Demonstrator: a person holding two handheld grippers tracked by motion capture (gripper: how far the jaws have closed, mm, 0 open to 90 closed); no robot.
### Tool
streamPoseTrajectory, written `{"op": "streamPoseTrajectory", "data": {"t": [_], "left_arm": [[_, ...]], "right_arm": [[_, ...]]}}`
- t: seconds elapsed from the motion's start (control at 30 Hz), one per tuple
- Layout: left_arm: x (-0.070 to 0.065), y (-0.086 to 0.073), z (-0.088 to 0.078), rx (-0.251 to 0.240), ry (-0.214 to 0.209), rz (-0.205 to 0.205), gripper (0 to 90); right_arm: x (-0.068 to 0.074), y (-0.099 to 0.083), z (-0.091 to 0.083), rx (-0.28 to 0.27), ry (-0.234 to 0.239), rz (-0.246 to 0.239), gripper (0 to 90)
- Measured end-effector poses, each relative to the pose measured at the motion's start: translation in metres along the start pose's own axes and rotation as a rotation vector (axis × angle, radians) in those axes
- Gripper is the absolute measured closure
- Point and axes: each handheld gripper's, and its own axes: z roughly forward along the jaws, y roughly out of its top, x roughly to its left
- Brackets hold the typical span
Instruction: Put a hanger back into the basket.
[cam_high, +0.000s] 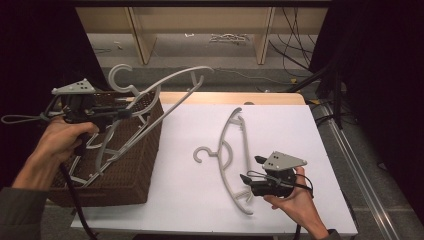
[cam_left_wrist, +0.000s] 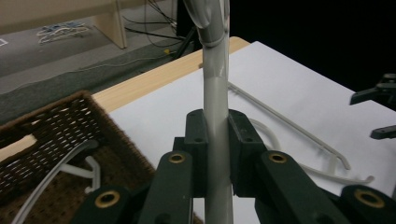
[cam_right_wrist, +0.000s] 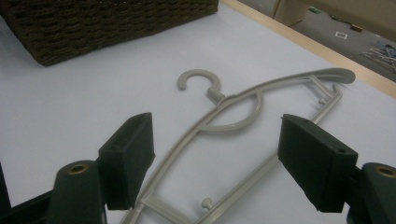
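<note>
From the high view, my left claw (cam_high: 121, 113) holds a grey hanger (cam_high: 165, 87) above the wicker basket (cam_high: 135, 165), its long arm slanting up toward the table's far edge while more hangers (cam_high: 95, 160) lie tangled inside. My right claw (cam_high: 252, 170) rests over the white table (cam_high: 290, 130), next to the second hanger (cam_high: 232, 165) lying flat there.

In the left gripper view the pads are clamped tight on the hanger's arm (cam_left_wrist: 215, 116) — a thin, smooth bar, gripped far from its middle. I judge it could pivot or slip through the pads as I swing it, and its lower end might snag the hangers in the basket and drag one out.

In the right gripper view my jaws stand wide apart, holding nothing, the flat hanger (cam_right_wrist: 243, 112) just ahead — the incoming one could land across it.
</note>
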Motion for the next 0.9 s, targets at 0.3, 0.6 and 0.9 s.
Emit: {"op": "streamPoseTrajectory", "data": {"t": [0.3,0.6,0.9], "left_arm": [[0.035,-0.027,-0.013,-0.007,0.068,-0.073,79.7],[0.06,-0.045,-0.025,-0.015,0.134,-0.114,79.7],[0.074,-0.066,-0.033,-0.001,0.159,-0.133,79.7]], "right_arm": [[-0.002,-0.006,0.003,0.021,-0.011,0.012,25.2],[-0.003,-0.008,0.003,0.034,-0.012,0.022,24.8],[-0.002,-0.01,0.005,0.039,-0.009,0.023,24.9]]}}
